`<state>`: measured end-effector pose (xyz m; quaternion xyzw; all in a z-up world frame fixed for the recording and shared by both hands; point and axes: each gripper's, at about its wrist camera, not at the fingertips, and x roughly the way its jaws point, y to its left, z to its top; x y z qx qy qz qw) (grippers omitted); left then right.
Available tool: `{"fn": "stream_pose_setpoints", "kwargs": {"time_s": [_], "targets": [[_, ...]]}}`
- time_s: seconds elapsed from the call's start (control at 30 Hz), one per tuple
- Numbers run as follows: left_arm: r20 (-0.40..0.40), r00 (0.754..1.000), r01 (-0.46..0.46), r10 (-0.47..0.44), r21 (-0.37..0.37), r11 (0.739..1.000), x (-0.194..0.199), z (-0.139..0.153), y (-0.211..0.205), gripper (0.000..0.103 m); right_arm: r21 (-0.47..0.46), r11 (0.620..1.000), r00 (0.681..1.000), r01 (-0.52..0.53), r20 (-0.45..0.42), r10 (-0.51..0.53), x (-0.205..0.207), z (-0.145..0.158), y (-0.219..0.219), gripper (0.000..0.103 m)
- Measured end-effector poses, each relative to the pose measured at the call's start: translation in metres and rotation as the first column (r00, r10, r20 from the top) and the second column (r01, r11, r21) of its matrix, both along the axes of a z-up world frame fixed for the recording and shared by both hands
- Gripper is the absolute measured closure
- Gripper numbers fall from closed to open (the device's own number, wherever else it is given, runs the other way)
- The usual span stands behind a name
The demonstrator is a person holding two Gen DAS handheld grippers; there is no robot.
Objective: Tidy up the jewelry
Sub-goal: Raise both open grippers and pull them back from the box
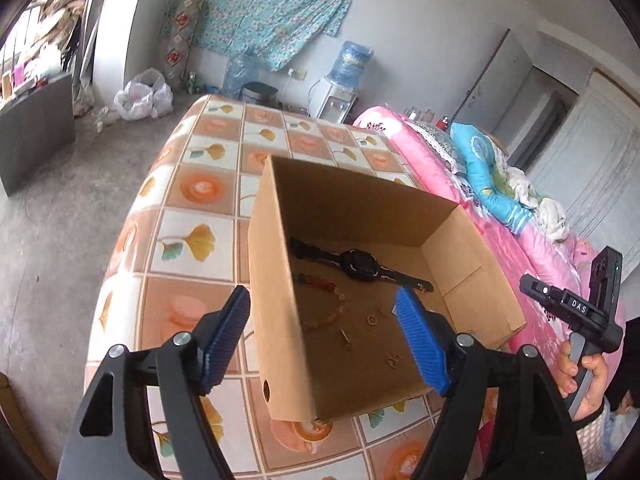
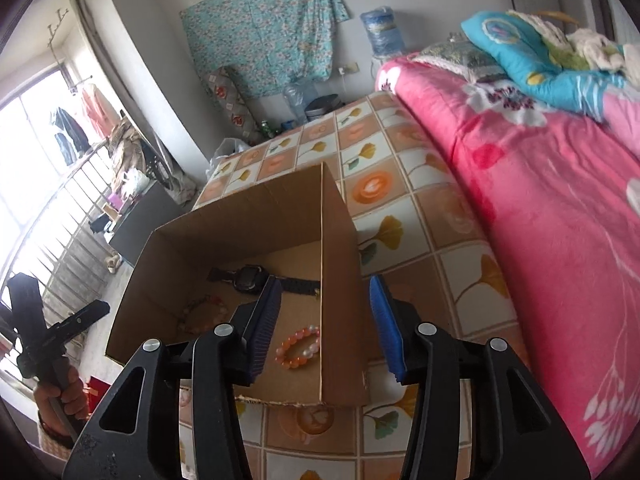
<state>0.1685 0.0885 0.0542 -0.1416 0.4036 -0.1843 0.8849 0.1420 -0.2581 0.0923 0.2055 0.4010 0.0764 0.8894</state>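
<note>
An open cardboard box (image 1: 276,320) stands on a table covered by a tiled flower-print cloth (image 1: 192,240). Inside lie a black watch (image 1: 360,266), a string of coloured beads (image 1: 332,300), a small gold ring (image 1: 372,319) and a few small gold pieces (image 1: 346,340). My left gripper (image 1: 320,304) is open and straddles the box's left wall, one finger outside and one inside. In the right wrist view the watch (image 2: 250,276) and an orange-pink bead bracelet (image 2: 300,346) show on the box floor. My right gripper (image 2: 326,284) is open astride the box's right wall (image 2: 340,320), pads clear of it.
A bed with a pink flowered blanket (image 2: 540,200) and a blue pillow (image 2: 520,52) runs along the table's right side. A water dispenser (image 1: 336,96) and bags (image 1: 140,96) stand by the far wall. A hand (image 1: 588,376) grips the other gripper's handle at the right.
</note>
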Motion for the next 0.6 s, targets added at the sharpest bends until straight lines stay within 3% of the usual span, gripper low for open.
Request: {"fn": "stream_pose_setpoints", "kwargs": {"time_s": [0.1, 0.2, 0.3, 0.6], "targets": [[-0.090, 0.996, -0.004, -0.001, -0.057, 0.998, 0.002, -0.019, 0.001, 0.028, 0.047, 0.998, 0.997, -0.032, -0.074, 0.035, 0.002, -0.017, 0.005, 0.057], [-0.157, 0.987, 0.024, -0.044, -0.132, 0.991, 0.003, -0.033, -0.007, 0.027, 0.092, 0.992, 0.991, -0.088, -0.095, 0.097, 0.002, -0.023, 0.016, 0.054], [-0.150, 0.988, 0.015, -0.031, -0.108, 0.994, 0.000, -0.034, -0.015, 0.026, 0.034, 0.995, 0.992, -0.091, -0.090, 0.094, -0.001, -0.018, 0.024, 0.054], [-0.153, 0.988, -0.004, -0.009, -0.089, 0.996, -0.012, -0.032, -0.012, 0.026, 0.036, 0.996, 0.993, -0.079, -0.081, 0.082, -0.024, -0.014, 0.024, 0.055]]}}
